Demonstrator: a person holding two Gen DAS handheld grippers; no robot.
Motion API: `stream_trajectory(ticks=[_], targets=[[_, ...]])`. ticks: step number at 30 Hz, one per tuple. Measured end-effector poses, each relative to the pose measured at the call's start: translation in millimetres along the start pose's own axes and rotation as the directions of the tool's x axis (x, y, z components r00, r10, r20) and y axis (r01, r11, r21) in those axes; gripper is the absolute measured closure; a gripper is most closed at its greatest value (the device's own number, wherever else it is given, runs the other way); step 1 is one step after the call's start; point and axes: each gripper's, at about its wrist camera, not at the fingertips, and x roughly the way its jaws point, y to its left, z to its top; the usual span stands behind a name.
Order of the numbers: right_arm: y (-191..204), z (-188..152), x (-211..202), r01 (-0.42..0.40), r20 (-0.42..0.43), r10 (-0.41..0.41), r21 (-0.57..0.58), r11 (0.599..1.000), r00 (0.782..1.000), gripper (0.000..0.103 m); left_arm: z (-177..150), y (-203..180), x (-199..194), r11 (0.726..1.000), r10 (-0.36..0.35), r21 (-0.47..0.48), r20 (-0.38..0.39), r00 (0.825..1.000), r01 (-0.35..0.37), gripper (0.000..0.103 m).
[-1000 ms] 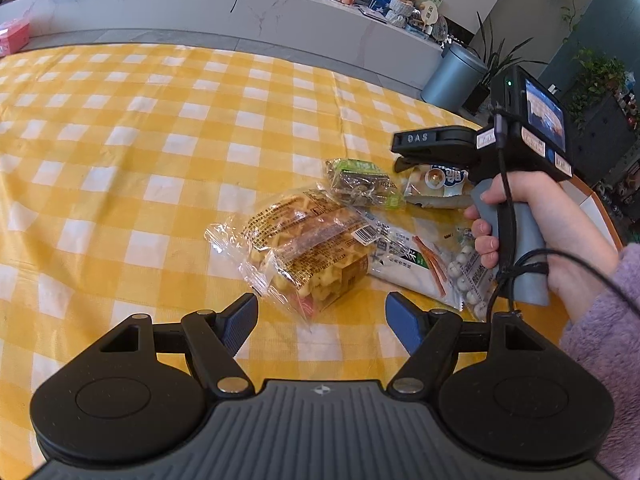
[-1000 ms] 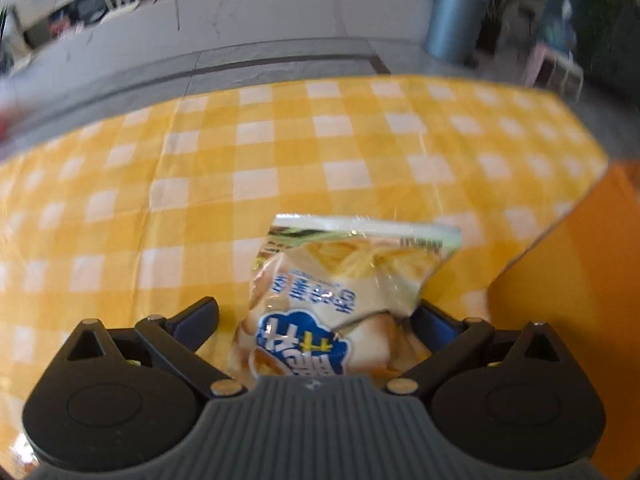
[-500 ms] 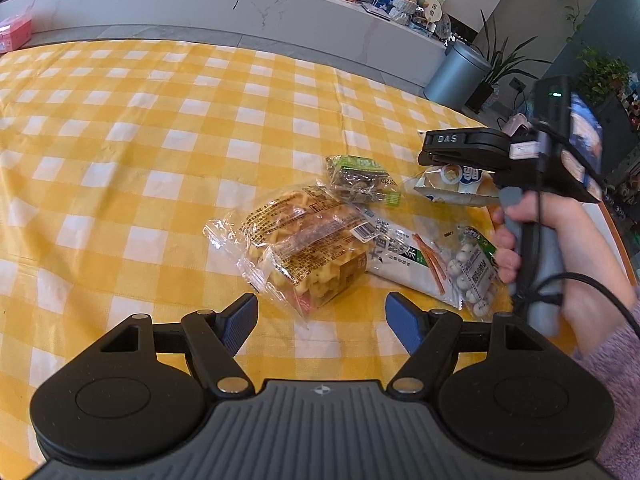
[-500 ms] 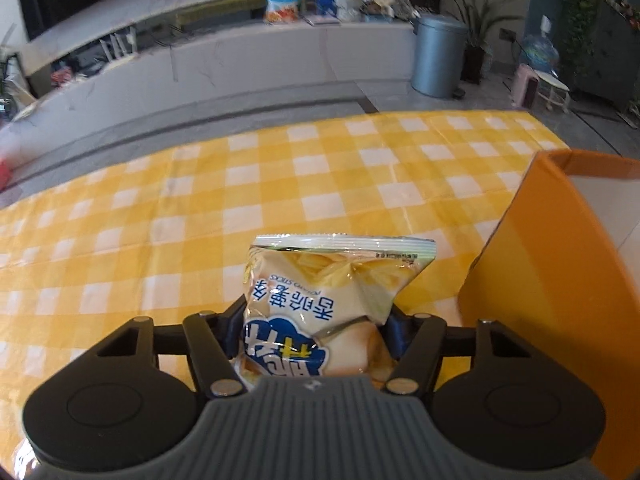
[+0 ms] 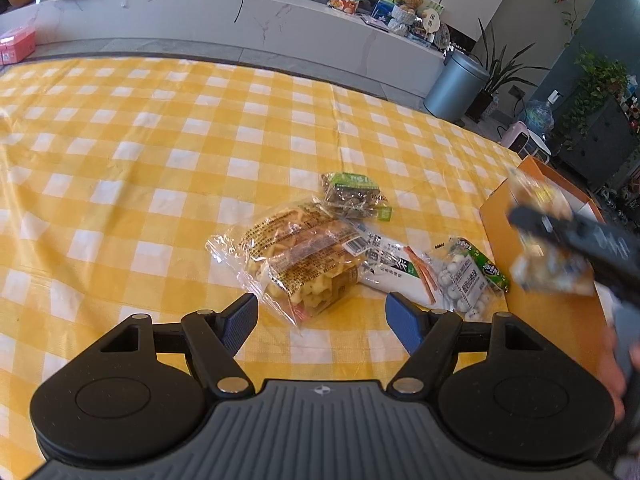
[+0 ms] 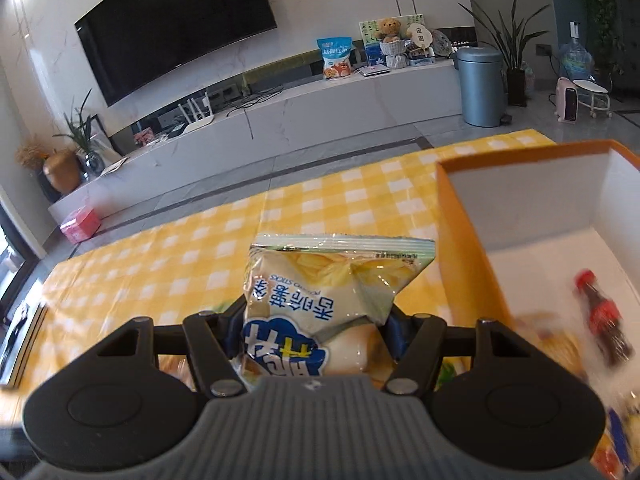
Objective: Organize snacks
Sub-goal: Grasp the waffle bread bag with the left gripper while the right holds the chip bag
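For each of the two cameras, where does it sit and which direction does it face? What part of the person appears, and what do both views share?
Left wrist: sits on the open left gripper, facing down at the waffle pack on the table; a hand shows at right.
Right wrist: sits on the right gripper, shut on the chip bag, facing the orange box; no body shows.
Shared: chip bag, box, table.

cloth (image 5: 168,152): was yellow-white check | box (image 6: 460,240): orange outside, white inside | chips bag (image 6: 332,280): pale yellow, blue logo | bin (image 6: 480,88): grey-blue
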Motion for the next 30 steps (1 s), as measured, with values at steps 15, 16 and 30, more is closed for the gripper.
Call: stream_trajectory(ticks=[15,16,30], targets=[[-6,-71,-27,-0.017,-0.081,0.010,-0.084,0.996,0.997,0.039,9,-28,19,0.962,0.092,0.246,0.117,0.989,-0.118,0.016],[-6,-76,-23,-0.020,-0.101,0.011,-0.087,0.996,0.995,0.039,11,-27,23,0.960,0.087,0.256,0.108,0.990,-0.112,0.016],[-5,-87,-13,-0.032,-0.166,0.013,-0.110,0.993,0.986,0.039,15,-30,78,0.886,0.113,0.447,0.040,0.993,-0.119,0.003]])
